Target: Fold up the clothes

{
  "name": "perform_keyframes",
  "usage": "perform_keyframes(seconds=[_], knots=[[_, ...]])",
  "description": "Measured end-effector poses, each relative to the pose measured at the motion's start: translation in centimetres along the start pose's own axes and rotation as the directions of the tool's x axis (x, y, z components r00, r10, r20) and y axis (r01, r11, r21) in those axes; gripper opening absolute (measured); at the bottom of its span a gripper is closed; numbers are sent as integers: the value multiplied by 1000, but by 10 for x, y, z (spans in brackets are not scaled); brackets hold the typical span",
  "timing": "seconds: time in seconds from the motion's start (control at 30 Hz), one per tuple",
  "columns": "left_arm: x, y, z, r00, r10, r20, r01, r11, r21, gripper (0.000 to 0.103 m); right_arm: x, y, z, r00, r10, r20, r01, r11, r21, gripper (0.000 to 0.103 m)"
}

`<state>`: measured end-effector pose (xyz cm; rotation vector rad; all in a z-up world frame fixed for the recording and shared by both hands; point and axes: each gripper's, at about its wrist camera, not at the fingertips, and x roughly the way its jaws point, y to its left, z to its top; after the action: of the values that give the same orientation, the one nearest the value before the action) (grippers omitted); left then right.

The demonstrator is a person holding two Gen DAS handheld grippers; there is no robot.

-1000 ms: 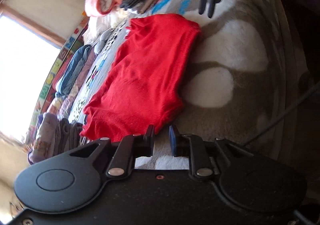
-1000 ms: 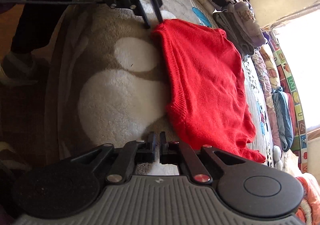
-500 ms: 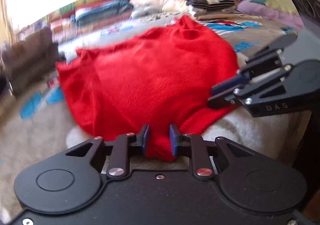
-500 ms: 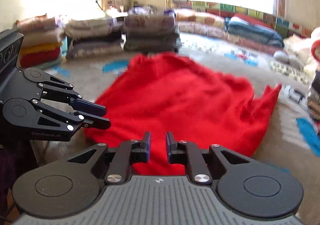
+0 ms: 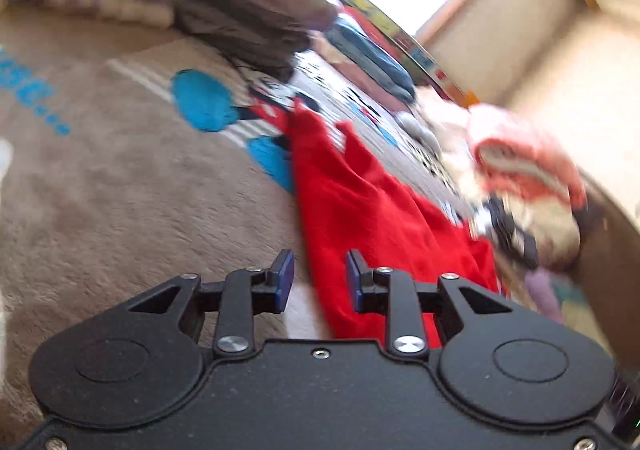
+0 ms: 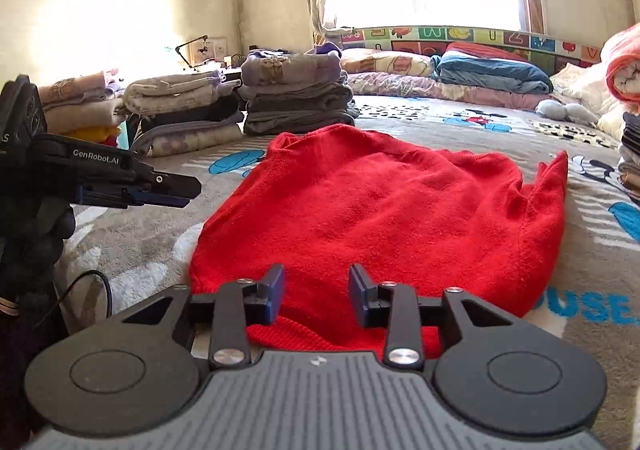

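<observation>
Here the red knitted sweater (image 6: 380, 218) lies spread flat on the grey-brown plush bedspread with blue cartoon print (image 6: 592, 250), its ribbed hem nearest the right gripper (image 6: 316, 292). That gripper's blue-padded fingers (image 6: 274, 292) are opening above the hem, with the cloth below the gap and not pinched. The left gripper (image 5: 319, 280) hangs over the sweater's edge, blurred; its fingers (image 5: 285, 278) are opening too, released, the red fabric seen between them but not pressed. Stacks of folded grey and lilac clothes (image 6: 296, 98) sit beyond the sweater, well apart from it.
</observation>
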<state>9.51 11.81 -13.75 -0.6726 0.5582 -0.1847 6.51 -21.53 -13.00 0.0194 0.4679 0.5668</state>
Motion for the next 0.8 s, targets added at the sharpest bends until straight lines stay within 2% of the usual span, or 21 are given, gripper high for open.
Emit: perform_keyframes(seconds=[0.17, 0.27, 0.37, 0.47, 0.57, 0.63, 0.67, 0.7, 0.73, 0.8], knots=[[24, 8, 26, 1000, -1, 11, 2, 993, -121, 26, 16, -10, 3, 999, 52, 10, -53, 994, 97, 41], [46, 15, 41, 999, -39, 8, 40, 980, -193, 52, 28, -14, 2, 996, 89, 7, -89, 983, 158, 42], [70, 21, 53, 999, -36, 10, 37, 967, -254, 52, 40, -23, -2, 993, 117, 0, -114, 966, 230, 46], [88, 16, 60, 999, -35, -10, 31, 970, -239, 51, 48, -29, -5, 990, 138, 5, -134, 953, 271, 47], [92, -12, 67, 1000, 10, -1, -11, 995, -101, 8, 49, -34, -5, 988, 156, 9, -152, 942, 298, 47], [90, -41, 69, 997, 67, 24, -68, 997, 41, 6, 50, -36, -5, 986, 164, 12, -160, 935, 317, 47], [90, -61, 66, 995, 96, 42, -101, 983, 151, 5, 50, -37, -5, 986, 168, 14, -163, 931, 327, 47], [89, -81, 63, 990, 123, 64, -135, 956, 260, 5, 50, -38, -5, 985, 170, 15, -165, 928, 335, 47], [92, -101, 54, 987, 138, 78, -158, 912, 379, 5, 50, -39, -5, 985, 172, 14, -166, 925, 341, 47], [98, -138, 33, 985, 148, 89, -172, 792, 585, 5, 51, -39, -4, 984, 177, 9, -170, 922, 349, 49]])
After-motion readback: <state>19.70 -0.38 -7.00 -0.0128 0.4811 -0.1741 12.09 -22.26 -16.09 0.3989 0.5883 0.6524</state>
